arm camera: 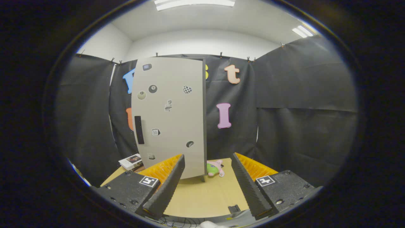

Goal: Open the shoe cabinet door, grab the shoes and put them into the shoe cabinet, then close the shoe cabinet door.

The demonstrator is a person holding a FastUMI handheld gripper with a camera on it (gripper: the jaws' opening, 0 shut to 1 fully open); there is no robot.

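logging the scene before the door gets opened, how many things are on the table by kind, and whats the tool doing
shoe cabinet, door shut: 1
pink and green shoe, beside the cabinet's foot: 1
stack of small boxes or booklets: 1
small dark clip at the table edge: 1
total: 4
The tool is open, holding nothing, short of the cabinet.

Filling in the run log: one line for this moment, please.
hand-held gripper: open, empty | shoe cabinet door: closed, ahead | green-and-pink toy: beside cabinet | stage: door not yet opened
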